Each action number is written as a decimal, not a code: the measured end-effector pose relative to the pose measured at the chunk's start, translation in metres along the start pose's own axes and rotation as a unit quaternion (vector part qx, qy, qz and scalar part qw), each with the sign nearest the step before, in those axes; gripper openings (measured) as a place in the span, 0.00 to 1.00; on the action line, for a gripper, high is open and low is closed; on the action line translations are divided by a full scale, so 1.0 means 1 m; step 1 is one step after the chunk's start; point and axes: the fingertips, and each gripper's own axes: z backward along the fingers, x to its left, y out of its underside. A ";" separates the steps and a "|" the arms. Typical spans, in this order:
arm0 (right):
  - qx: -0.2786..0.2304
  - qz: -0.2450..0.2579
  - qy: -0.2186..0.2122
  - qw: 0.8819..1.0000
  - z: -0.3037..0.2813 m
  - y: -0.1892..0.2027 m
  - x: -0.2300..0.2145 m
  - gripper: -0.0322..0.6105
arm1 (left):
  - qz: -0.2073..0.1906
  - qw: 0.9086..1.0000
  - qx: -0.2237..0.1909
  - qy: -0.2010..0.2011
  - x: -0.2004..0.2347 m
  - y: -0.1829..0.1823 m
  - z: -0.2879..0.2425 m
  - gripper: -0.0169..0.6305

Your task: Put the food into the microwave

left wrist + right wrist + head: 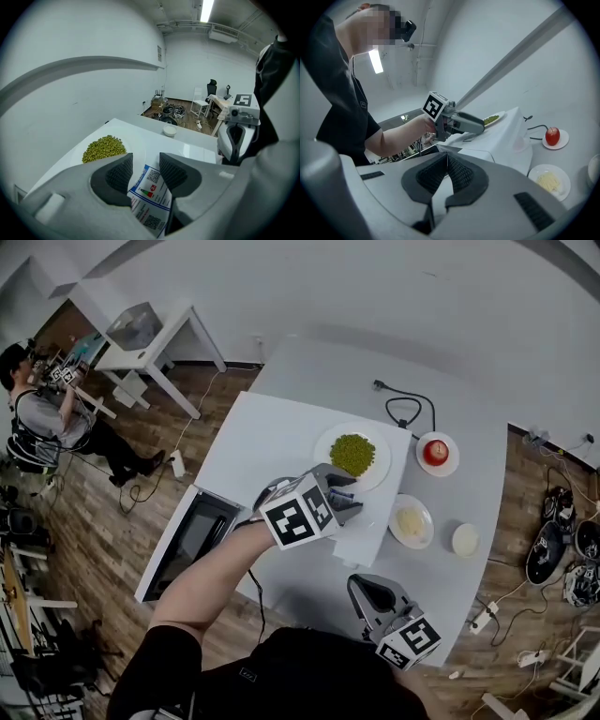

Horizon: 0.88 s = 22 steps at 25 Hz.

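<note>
A white microwave (272,442) stands on the grey table, its dark-windowed door (187,545) swung open at the left. A plate of green peas (352,455) rests on the microwave's top. My left gripper (345,495) hovers over that top just short of the peas (104,147), tilted down. Its jaws stand open, and only a printed label (149,187) on the microwave shows between them. My right gripper (367,589) is held level near the table's front edge, with its pads (459,173) closed together on nothing.
On the table right of the microwave are a red apple on a saucer (436,452), a plate of pale yellow food (411,521) and a small white bowl (465,539). A black cable (405,409) lies behind. Another person (37,418) stands far left; shoes (562,540) are on the floor.
</note>
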 end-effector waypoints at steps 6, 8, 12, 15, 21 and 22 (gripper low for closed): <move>0.005 0.042 -0.002 0.999 -0.003 -0.016 0.007 0.07 | 0.006 1.000 -0.006 0.004 -0.015 0.007 0.004 0.28; 0.006 0.046 -0.005 0.999 -0.003 -0.018 0.012 0.07 | 0.005 1.000 -0.006 0.006 -0.022 0.008 0.008 0.28; 0.009 0.042 -0.013 0.999 -0.006 -0.012 0.027 0.07 | 0.000 1.000 -0.006 0.011 -0.038 0.015 0.016 0.28; 0.016 0.054 0.000 0.998 -0.008 -0.008 0.029 0.07 | -0.005 1.000 -0.011 0.009 -0.047 0.020 0.021 0.28; 0.019 0.091 0.032 0.995 -0.023 -0.026 0.016 0.07 | -0.020 1.000 -0.020 0.006 -0.059 0.029 0.032 0.28; 0.018 0.090 0.037 0.995 -0.025 -0.029 0.013 0.07 | -0.027 0.999 -0.020 0.004 -0.061 0.030 0.033 0.28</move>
